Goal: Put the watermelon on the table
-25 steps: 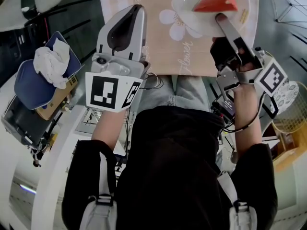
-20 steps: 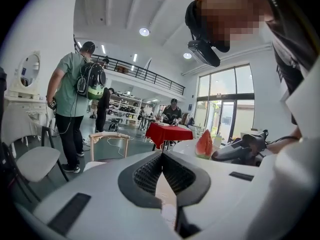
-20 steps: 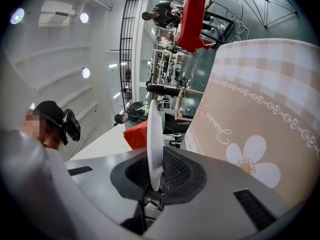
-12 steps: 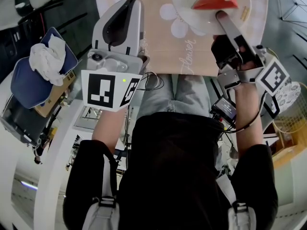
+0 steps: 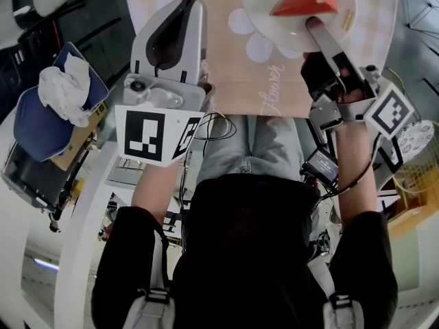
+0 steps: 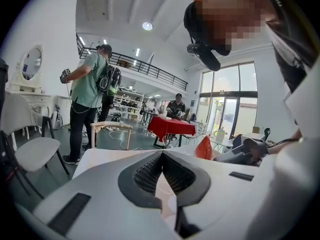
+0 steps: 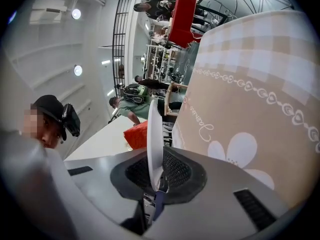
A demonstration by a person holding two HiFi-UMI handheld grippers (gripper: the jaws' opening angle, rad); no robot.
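Right gripper (image 5: 312, 25) first, since that's the one doing the work: its jaws are clamped on the near rim of the white plate (image 5: 264, 5), and in the right gripper view we see that rim edge-on, pinched between the pads. Going outward from the tips, the watermelon (image 5: 305, 0) sits on that plate just past the pinch point, so it's straight ahead of the gripper and close to it. It's a red wedge whose long side runs crosswise to the line the jaws point along, not in line with it. Under and around the plate is the table (image 5: 226, 67) with its beige flowered tablecloth (image 5: 274, 81), so the plate is already over the spot where it should go. We honestly can't tell from these views whether the plate's bottom is touching the cloth or sitting just above it. Left gripper (image 5: 185, 5) is well off to the left over the cloth, jaws together with nothing in them, and much farther from the slice than the right one. Our guess is that what's left is a straight set-down and a release by the right side, keeping the plate level so the wedge doesn't slide.
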